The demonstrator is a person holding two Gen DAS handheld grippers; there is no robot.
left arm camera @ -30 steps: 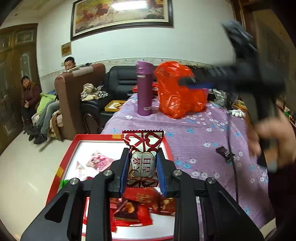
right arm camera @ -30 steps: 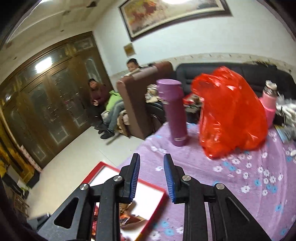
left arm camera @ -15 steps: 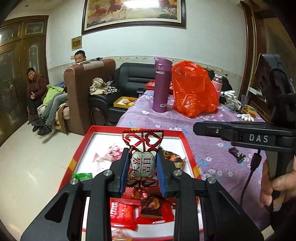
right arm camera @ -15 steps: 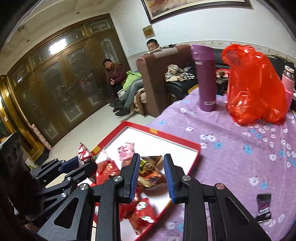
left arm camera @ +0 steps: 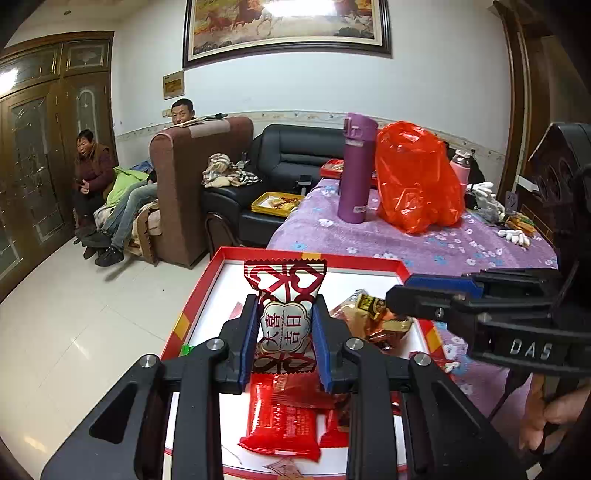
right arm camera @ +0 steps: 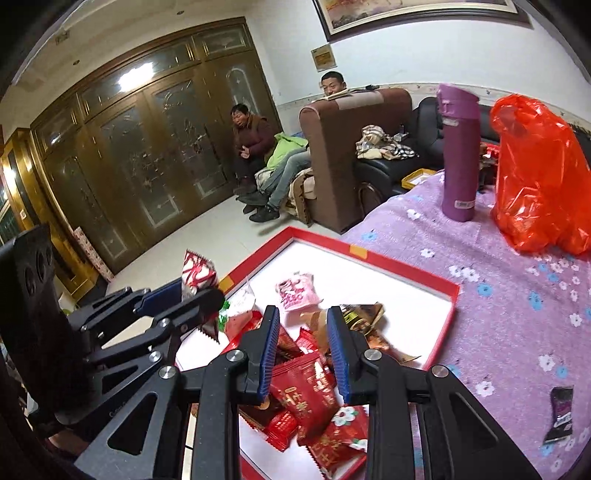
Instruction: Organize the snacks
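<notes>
Left gripper [left arm camera: 284, 328]: blue pads pinching a red-and-white candy packet [left arm camera: 283, 306] by its middle, packet upright, crimped top edge above the fingers, held over the near part of the tray. Same packet seen from the right wrist view at [right arm camera: 197, 275], sticking up from the left gripper [right arm camera: 188, 295]

Right gripper [right arm camera: 302, 347]: fingers spread with a gap between the pads, nothing between them, hanging over the snack pile; in the left wrist view it reaches in from the right [left arm camera: 436, 295] above the tray's right side

Tray [right arm camera: 406, 267]: shallow, red rim, white floor, lying at the edge of the table with the purple flowered cloth [right arm camera: 517, 295]

Contents of tray: red snack packets [right arm camera: 306, 391] heaped at the near end, a pink packet [right arm camera: 297, 291] nearer the middle, a gold-brown wrapper [right arm camera: 360, 314] beside the right gripper's right finger, a small green item [right arm camera: 222, 308] at the left rim; far end of the floor bare

Loose item: one dark small packet [right arm camera: 561, 413] on the cloth, well to the right of the tray

Far end of table: purple flask [left arm camera: 355, 173] upright, red plastic bag [left arm camera: 417, 184] just beside it, pink bottle [left arm camera: 461, 166] behind the bag

Background: two seated people [left arm camera: 92, 173] by a brown armchair [left arm camera: 195, 184], black sofa [left arm camera: 295, 155], framed painting [left arm camera: 288, 26]
</notes>
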